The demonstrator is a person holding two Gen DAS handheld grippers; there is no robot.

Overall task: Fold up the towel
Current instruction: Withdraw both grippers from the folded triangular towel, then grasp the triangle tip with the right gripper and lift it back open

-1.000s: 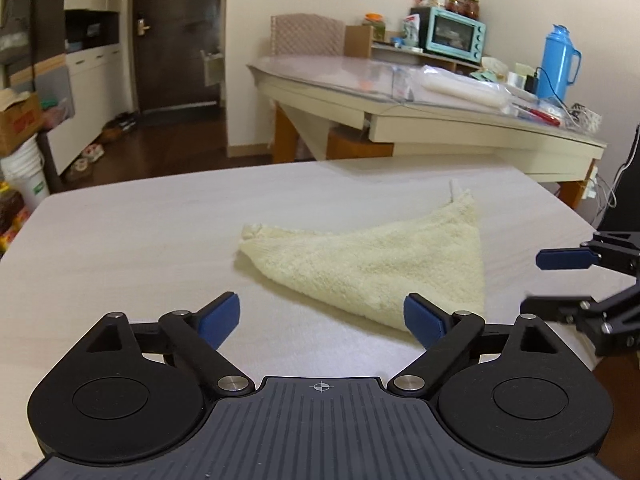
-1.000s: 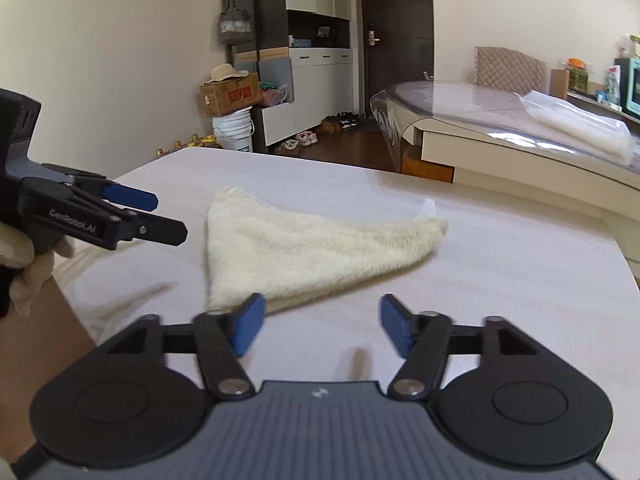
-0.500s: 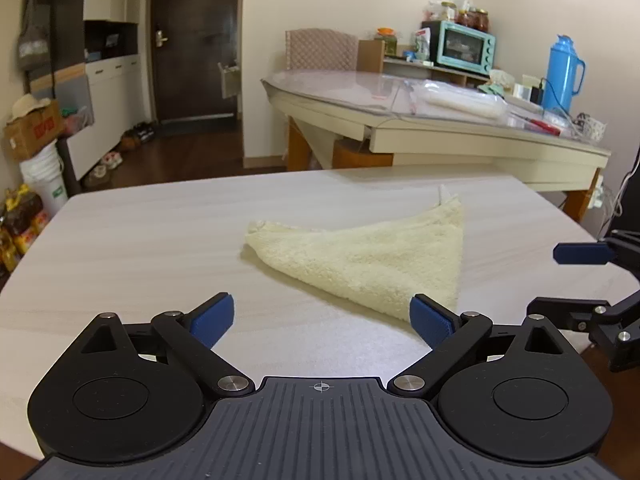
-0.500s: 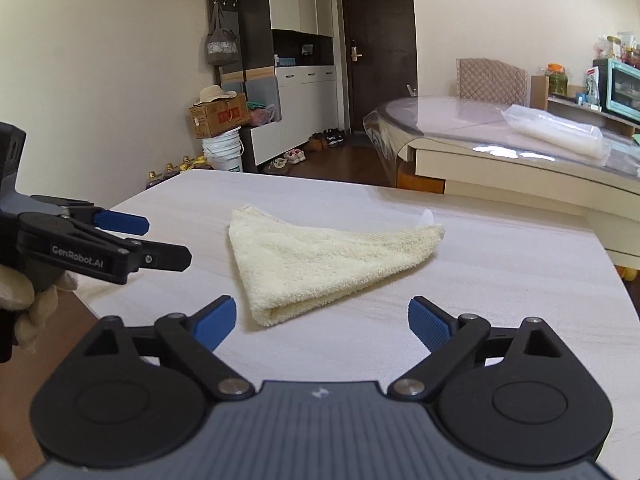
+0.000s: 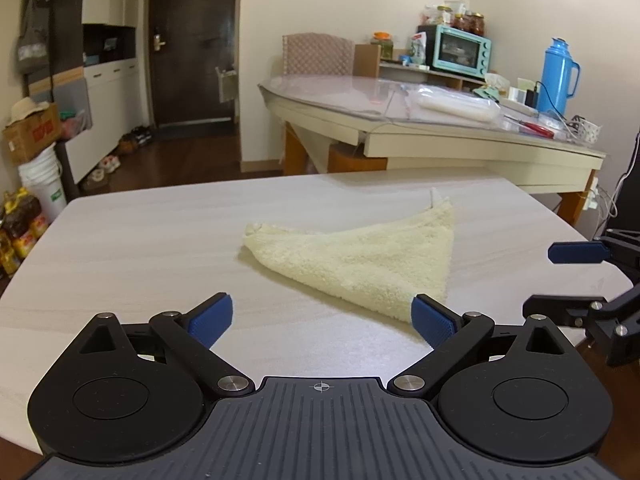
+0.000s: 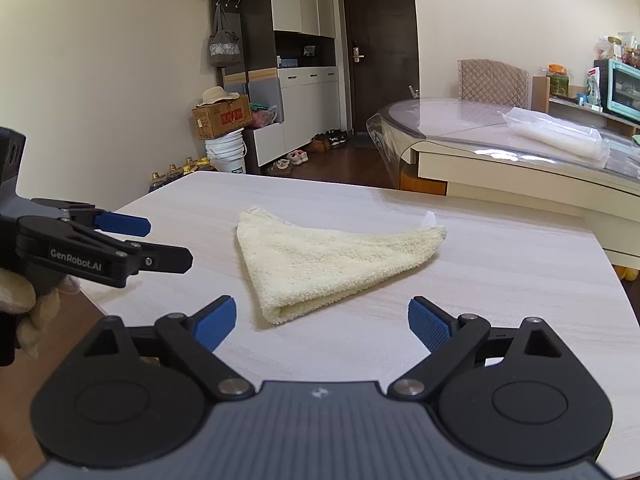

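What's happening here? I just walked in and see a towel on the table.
A person holds a gripper in each hand over a pale table. The cream towel lies folded into a triangle, untouched. The left gripper and right gripper both have jaws open and empty, just short of the towel.

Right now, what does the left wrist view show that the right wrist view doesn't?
Only the left wrist view shows the blue thermos and the red scissors on the far table. Only the right wrist view shows the gloved hand holding the left gripper, and the hanging bag. Both show the folded towel lying untouched on the near table, the teal oven, and both grippers open, right gripper included.
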